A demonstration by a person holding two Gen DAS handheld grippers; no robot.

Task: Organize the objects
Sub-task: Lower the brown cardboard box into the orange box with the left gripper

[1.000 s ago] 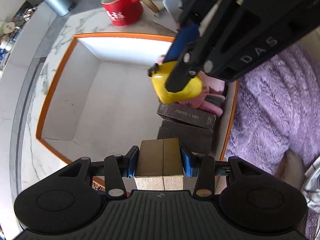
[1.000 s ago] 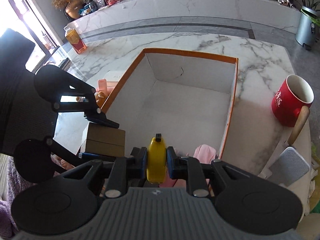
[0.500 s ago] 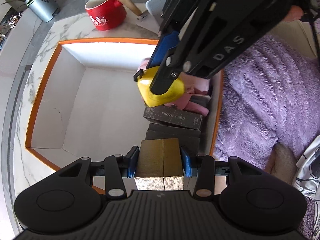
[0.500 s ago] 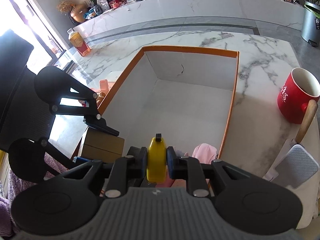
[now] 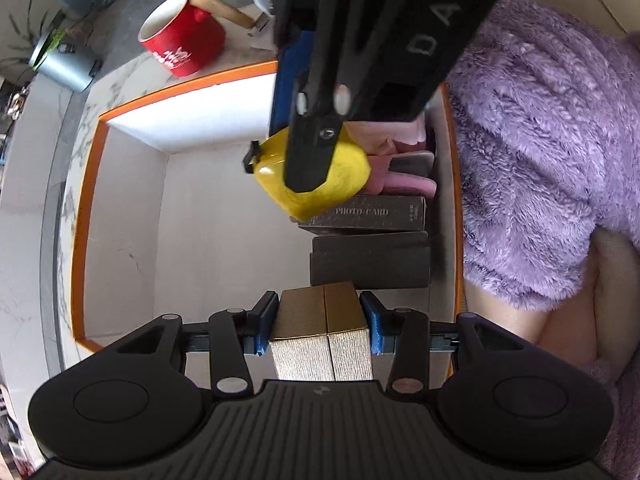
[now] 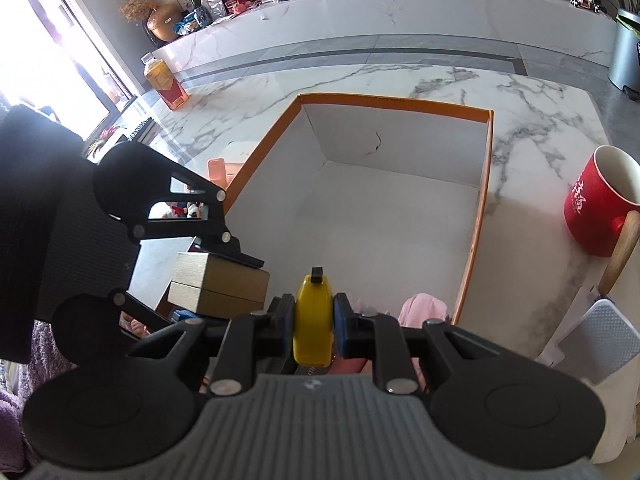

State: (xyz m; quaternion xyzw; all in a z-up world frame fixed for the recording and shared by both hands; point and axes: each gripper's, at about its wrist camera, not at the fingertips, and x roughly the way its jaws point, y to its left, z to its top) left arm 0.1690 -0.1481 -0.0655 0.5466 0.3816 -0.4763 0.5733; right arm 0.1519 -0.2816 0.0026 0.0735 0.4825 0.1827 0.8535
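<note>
My left gripper (image 5: 318,320) is shut on a gold-brown box (image 5: 320,314), held over the near end of an orange-rimmed white box (image 5: 86,184). The same gold-brown box (image 6: 224,286) shows at the left of the right wrist view. My right gripper (image 6: 314,320) is shut on a yellow tape measure (image 6: 314,316); in the left wrist view the yellow tape measure (image 5: 344,178) hangs above a dark "PHOTO CARD" box (image 5: 372,214). A second dark box (image 5: 370,260) and a pink item (image 5: 404,178) lie along the white box's right side.
A red mug (image 6: 600,204) with a wooden handle stands on the marble top beside the white box. A grey-white pad (image 6: 600,340) lies near it. An orange-drink bottle (image 6: 164,80) stands far left. A purple fluffy sleeve (image 5: 540,140) fills the right of the left wrist view.
The left wrist view has rolled, so the white box now sits more upright and the mug has shifted right. The right gripper with the tape measure looms larger and closer to the dark boxes.
</note>
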